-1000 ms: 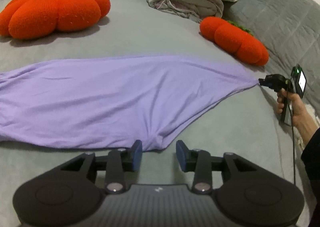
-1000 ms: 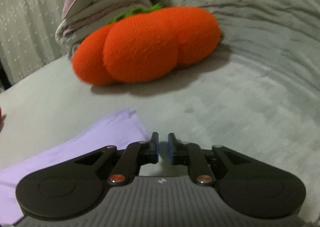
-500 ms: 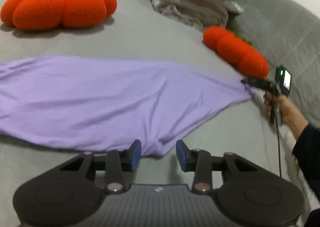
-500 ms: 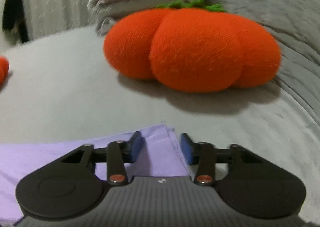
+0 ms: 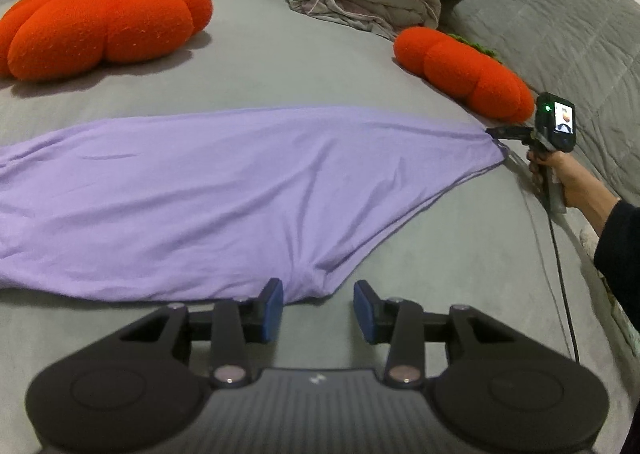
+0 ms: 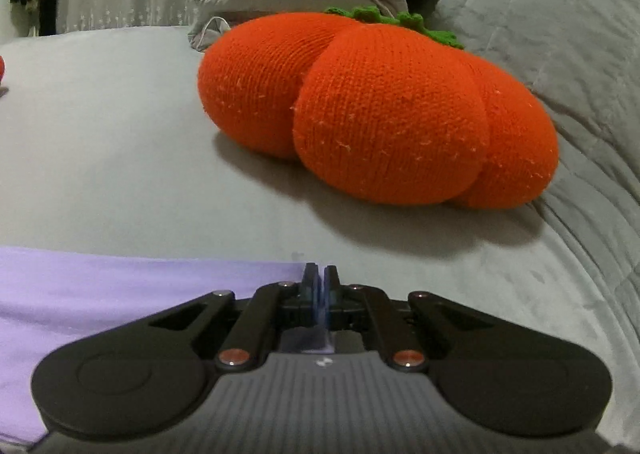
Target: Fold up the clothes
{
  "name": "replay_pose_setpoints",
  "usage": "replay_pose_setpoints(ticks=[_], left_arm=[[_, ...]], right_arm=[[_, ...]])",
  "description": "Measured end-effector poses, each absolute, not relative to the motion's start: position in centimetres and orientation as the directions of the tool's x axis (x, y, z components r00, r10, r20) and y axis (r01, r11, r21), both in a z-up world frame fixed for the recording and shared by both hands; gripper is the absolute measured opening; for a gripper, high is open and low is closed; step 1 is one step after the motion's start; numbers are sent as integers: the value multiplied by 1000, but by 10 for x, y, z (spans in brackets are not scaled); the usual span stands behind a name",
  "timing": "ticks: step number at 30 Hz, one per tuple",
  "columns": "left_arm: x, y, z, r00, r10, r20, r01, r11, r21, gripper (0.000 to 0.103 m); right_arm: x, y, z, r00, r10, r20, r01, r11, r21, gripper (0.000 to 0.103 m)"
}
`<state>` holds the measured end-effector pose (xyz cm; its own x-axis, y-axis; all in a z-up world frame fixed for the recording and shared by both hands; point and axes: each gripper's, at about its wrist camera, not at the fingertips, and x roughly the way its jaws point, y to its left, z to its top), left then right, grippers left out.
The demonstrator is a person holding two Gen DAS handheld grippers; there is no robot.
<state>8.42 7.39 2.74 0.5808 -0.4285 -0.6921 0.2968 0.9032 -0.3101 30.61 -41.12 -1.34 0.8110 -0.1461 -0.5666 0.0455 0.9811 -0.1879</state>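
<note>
My right gripper (image 6: 319,286) is pinched tight on the far corner of the purple cloth (image 5: 224,190), which lies spread on the bed (image 5: 304,66) just short of the small pumpkin cushion (image 6: 376,106). My left gripper (image 5: 318,304) is wide open w/ nothing held, the cloth's near corner right btwn its fingers. Risks, imo: closing left too shallow grabs one layer or slips off; pulling right further drags the cloth out of reach or into the cushion, so the fold goes crooked.
</note>
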Motion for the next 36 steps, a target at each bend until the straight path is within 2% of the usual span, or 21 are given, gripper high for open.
replay_pose_setpoints(ticks=[3,5,7,9,11,13,17,19,22,26,31,33,36], left_arm=[[84,78,28,578,-439,-688,291,898,-329,40],[83,82,30,580,-453,-678,287,892,-350,43],[82,90,35,588,-480,-651,278,876,-394,46],[82,100,40,598,-508,-619,265,855,-445,47],[82,109,42,615,-523,-590,238,837,-493,47],[85,111,40,629,-516,-582,208,832,-514,47],[91,96,33,631,-466,-621,175,865,-471,46],[93,87,31,627,-447,-638,179,880,-440,46],[95,83,28,605,-445,-660,201,888,-414,47],[96,86,25,577,-457,-677,223,885,-408,46],[94,90,26,558,-474,-681,255,879,-403,46],[94,92,27,553,-482,-680,262,875,-407,46],[89,104,33,572,-488,-660,253,870,-424,46]], right_arm=[[305,-410,-18,806,-166,-568,51,976,-213,3],[303,-411,-15,798,-171,-577,53,975,-215,11],[300,-412,-4,799,-207,-565,102,972,-213,45],[286,-411,10,837,-195,-511,125,978,-169,51],[269,-403,23,867,-100,-488,54,993,-107,51],[258,-380,26,858,28,-514,-88,992,-92,51],[241,-322,25,775,262,-576,-365,928,-69,49],[238,-293,23,736,332,-590,-443,895,-48,37],[235,-255,19,679,414,-606,-528,849,-12,32],[251,-233,-3,672,335,-660,-529,841,-112,31],[270,-266,-7,719,280,-636,-365,931,-2,29],[279,-275,-8,749,188,-635,-275,961,-40,29],[274,-273,-2,773,135,-620,-222,973,-66,29]])
